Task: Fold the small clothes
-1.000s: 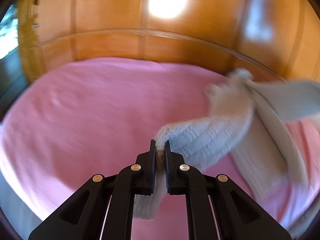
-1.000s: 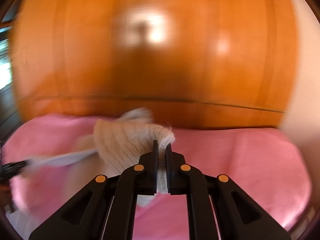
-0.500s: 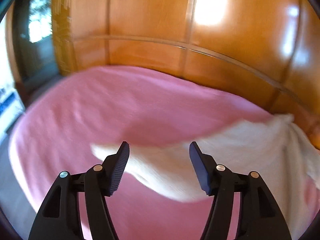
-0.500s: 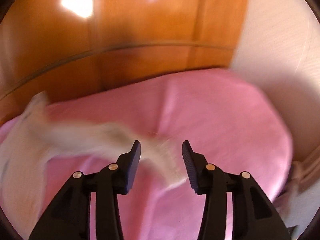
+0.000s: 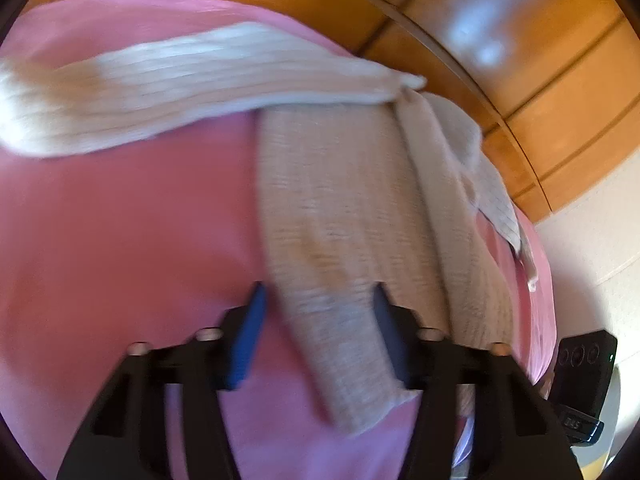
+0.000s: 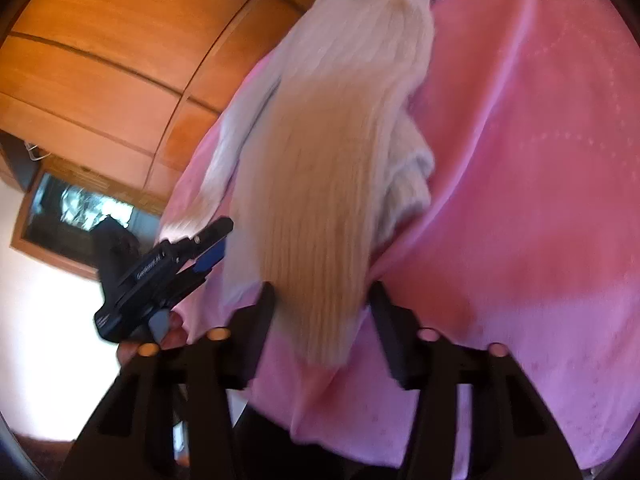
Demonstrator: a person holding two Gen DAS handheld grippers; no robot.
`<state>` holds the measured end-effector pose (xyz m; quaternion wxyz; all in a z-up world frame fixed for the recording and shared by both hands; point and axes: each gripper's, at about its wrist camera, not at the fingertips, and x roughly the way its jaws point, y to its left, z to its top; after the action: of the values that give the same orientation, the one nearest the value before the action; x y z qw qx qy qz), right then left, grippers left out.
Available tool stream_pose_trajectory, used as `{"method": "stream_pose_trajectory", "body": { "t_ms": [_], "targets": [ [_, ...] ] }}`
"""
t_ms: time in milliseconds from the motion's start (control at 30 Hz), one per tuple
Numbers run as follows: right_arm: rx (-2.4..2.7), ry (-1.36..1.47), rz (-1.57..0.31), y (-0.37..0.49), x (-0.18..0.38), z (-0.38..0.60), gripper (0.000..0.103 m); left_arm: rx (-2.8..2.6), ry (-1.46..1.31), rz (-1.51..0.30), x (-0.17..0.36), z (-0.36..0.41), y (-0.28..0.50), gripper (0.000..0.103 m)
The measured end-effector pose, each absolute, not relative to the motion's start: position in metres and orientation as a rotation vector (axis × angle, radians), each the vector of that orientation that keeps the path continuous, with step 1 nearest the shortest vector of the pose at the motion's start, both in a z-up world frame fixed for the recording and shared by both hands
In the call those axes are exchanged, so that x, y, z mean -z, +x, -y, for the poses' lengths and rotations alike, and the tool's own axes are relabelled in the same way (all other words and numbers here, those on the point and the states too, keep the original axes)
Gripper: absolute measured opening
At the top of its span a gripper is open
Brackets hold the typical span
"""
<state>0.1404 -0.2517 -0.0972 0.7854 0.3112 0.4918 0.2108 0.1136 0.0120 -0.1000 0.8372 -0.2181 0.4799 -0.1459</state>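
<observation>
Wood panelling backs a bed under a pink blanket (image 5: 120, 240), on which a cream ribbed knit cardigan (image 5: 344, 208) now lies spread. A second ago both tools pinched its edges and held it in the air; half a second ago the jaws stood wide with the knit dropping. Now the left gripper (image 5: 318, 328) is low over the bed with a strip of the knit running between its jaws; they have just been closing, stand partly spread, and the right pad seems to brush the fabric, though blur hides whether it presses. The right gripper (image 6: 322, 320) likewise straddles a sleeve end, jaws narrowing but apart. From the left wrist view one sleeve reaches toward 10 o'clock. Judging by this, laying out is done and re-gripping for a fold begins.
</observation>
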Motion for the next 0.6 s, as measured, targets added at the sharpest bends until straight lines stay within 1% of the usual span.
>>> {"method": "stream_pose_trajectory", "body": {
  "t_ms": [33, 67, 133, 200, 367, 433, 467, 533, 600],
  "targets": [
    [-0.440, 0.659, -1.049, 0.135, 0.094, 0.248, 0.009, 0.303, -0.450, -1.030, 0.102, -0.008, 0.117, 0.009],
    [-0.428, 0.642, -1.028, 0.136, 0.085, 0.249, 0.007, 0.291, -0.431, -1.040, 0.102, -0.006, 0.119, 0.009],
    [-0.416, 0.585, -0.967, 0.126, 0.063, 0.256, 0.006, 0.291, -0.422, -1.016, 0.092, -0.011, 0.118, 0.005],
    [-0.416, 0.527, -0.883, 0.118, 0.028, 0.272, 0.006, 0.307, -0.419, -0.974, 0.075, -0.021, 0.113, 0.004],
    [-0.339, 0.399, -0.680, 0.076, -0.054, 0.317, 0.005, 0.342, -0.424, -0.872, 0.008, -0.066, 0.093, 0.004],
    [-0.291, 0.370, -0.618, 0.054, -0.080, 0.335, 0.003, 0.353, -0.434, -0.858, -0.011, -0.079, 0.084, 0.003],
    [-0.275, 0.365, -0.586, 0.042, -0.090, 0.344, 0.000, 0.347, -0.427, -0.851, -0.023, -0.091, 0.076, 0.003],
    [-0.242, 0.348, -0.562, 0.025, -0.096, 0.353, 0.000, 0.340, -0.422, -0.860, -0.032, -0.108, 0.065, 0.003],
    [-0.192, 0.356, -0.598, 0.019, -0.080, 0.361, 0.000, 0.321, -0.415, -0.893, -0.028, -0.119, 0.053, 0.003]
  ]
}}
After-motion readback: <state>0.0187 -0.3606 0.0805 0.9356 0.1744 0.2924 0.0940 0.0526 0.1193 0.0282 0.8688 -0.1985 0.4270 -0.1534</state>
